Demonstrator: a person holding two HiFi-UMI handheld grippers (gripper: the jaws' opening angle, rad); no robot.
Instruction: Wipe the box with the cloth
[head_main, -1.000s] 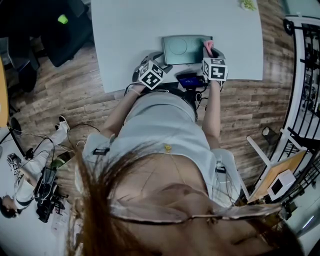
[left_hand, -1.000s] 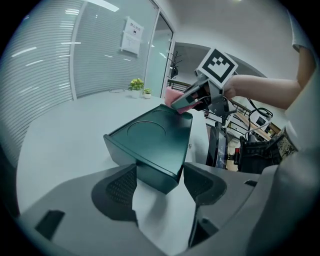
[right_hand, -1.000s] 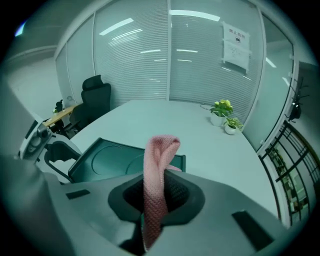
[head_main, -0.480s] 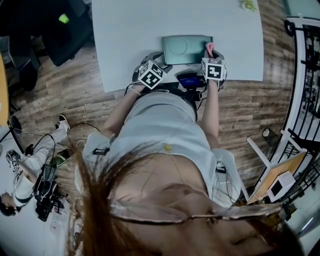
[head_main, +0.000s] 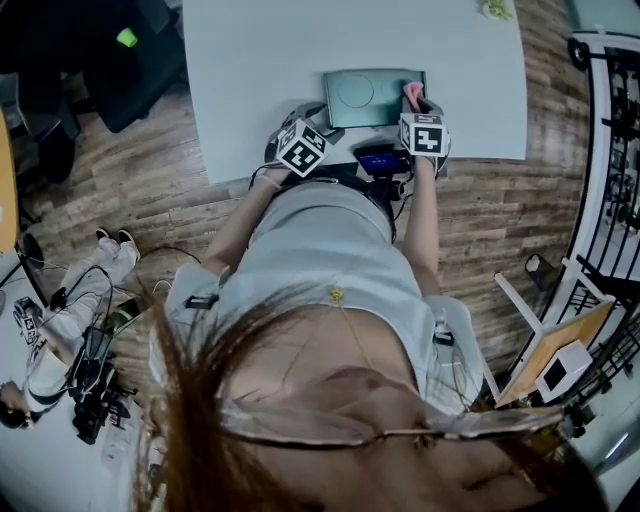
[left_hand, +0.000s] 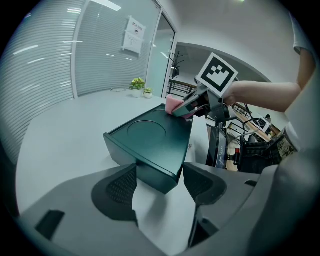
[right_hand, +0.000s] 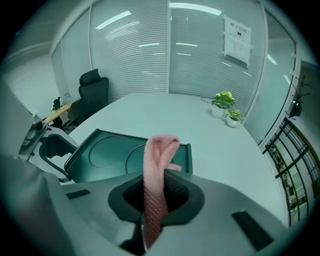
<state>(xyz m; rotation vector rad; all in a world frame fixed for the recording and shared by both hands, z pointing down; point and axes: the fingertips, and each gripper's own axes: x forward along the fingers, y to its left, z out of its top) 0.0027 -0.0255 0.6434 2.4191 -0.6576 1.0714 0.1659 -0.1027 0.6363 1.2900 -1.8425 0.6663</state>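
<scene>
A dark green box (head_main: 372, 97) lies on the white table (head_main: 260, 60) near its front edge. My left gripper (head_main: 303, 148) is at the box's near left corner. In the left gripper view that corner (left_hand: 150, 145) fills the gap between the pads, and the left gripper (left_hand: 159, 182) is shut on it. My right gripper (head_main: 424, 135) is shut on a pink cloth (head_main: 412, 95) at the box's right edge. In the right gripper view the cloth (right_hand: 159, 150) stands up out of the right gripper (right_hand: 156, 187), over the box lid (right_hand: 105, 155).
Small potted plants (right_hand: 225, 105) stand far back on the table. An office chair (right_hand: 92, 92) is at the table's left side. A lit screen (head_main: 380, 162) sits at the table's front edge between my arms. A black railing (head_main: 610, 150) runs on the right, and cables and gear (head_main: 90, 390) lie on the floor left.
The right gripper with the pink cloth has shifted slightly along the box's right edge, a little back and then forward to the left. The left gripper and box have stayed put.
</scene>
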